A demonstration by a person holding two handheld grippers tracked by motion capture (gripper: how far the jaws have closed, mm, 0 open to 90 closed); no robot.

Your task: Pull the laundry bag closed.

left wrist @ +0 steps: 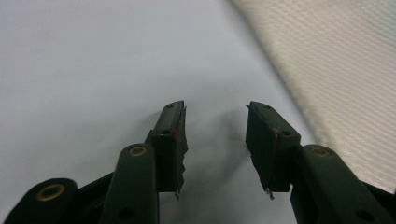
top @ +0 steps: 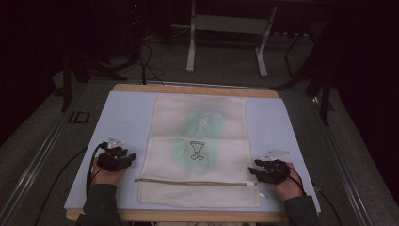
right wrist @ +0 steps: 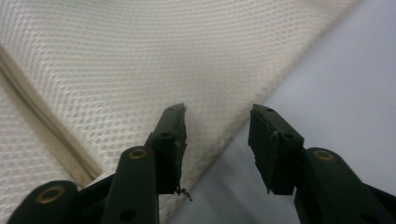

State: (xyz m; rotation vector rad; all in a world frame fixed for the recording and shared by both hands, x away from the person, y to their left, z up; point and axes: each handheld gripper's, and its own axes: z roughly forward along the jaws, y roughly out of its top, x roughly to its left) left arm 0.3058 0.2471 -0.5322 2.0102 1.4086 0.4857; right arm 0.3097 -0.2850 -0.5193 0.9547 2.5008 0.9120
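Mesh laundry bag (top: 197,150) flat mid-frame on the pale blue mat (top: 124,117), zipper (top: 193,181) near the bottom edge. Left gripper (top: 123,157) lower left, right gripper (top: 259,172) lower right, both spread wide w/ nothing between. Risks imo: thin mesh edge slipping out of the pinch, grabbing just the top layer, or snagging the weave & dragging the whole bag crooked.

Table (top: 127,113) (pale blue) under mesh bag (top: 200,141)
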